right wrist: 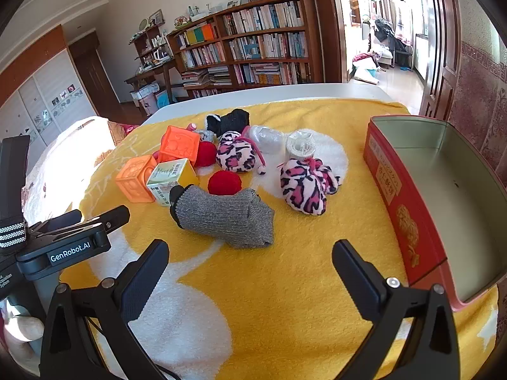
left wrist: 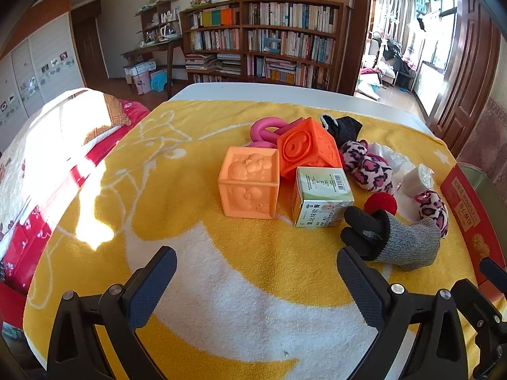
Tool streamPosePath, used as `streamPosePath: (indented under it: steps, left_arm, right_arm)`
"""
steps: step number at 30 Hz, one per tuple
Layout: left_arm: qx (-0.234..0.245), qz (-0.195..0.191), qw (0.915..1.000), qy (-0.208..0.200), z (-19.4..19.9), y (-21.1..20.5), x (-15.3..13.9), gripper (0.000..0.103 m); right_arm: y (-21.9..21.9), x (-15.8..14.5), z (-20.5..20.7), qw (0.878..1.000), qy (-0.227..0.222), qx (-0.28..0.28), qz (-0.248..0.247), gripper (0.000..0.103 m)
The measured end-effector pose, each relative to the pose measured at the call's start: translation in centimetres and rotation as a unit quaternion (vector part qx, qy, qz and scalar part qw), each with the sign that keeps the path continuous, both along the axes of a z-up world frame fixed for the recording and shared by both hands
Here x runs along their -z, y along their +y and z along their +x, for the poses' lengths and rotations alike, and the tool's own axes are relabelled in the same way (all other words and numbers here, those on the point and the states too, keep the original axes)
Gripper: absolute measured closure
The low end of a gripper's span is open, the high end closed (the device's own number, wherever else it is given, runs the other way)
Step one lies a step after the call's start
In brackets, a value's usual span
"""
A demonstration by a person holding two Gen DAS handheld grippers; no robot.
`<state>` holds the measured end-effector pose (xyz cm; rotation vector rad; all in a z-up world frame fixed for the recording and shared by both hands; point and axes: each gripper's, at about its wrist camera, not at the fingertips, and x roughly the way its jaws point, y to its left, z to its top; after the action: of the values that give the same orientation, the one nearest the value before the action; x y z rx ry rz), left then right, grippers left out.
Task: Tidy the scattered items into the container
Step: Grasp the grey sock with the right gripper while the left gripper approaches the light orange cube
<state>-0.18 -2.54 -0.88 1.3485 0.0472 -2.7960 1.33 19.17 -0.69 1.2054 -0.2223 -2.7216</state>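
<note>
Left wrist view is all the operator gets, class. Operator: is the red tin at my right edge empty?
Observer: Yes, the red rectangular tin is open, with nothing inside.
Operator: How many red pompom balls are there? I see one.
Observer: Two: one red pompom ball beside the grey knitted glove, another behind the light orange embossed cube.
Operator: Is the right gripper holding anything?
Observer: No, the right gripper is open, holding nothing.

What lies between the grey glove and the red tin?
In the right wrist view, only bare yellow towel lies between the grey glove and the red tin.
</note>
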Motion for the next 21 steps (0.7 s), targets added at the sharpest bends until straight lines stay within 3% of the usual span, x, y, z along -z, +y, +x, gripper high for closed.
streamPosePath:
  steps: [21]
  left_arm:
    - [-0.023,0.028,0.9993,-0.014,-0.7,-3.7,1.2,0.000]
  right_arm:
    - [-2.2,1.1,-3.4,0.999,-0.042,-0.011,-0.013,0.000]
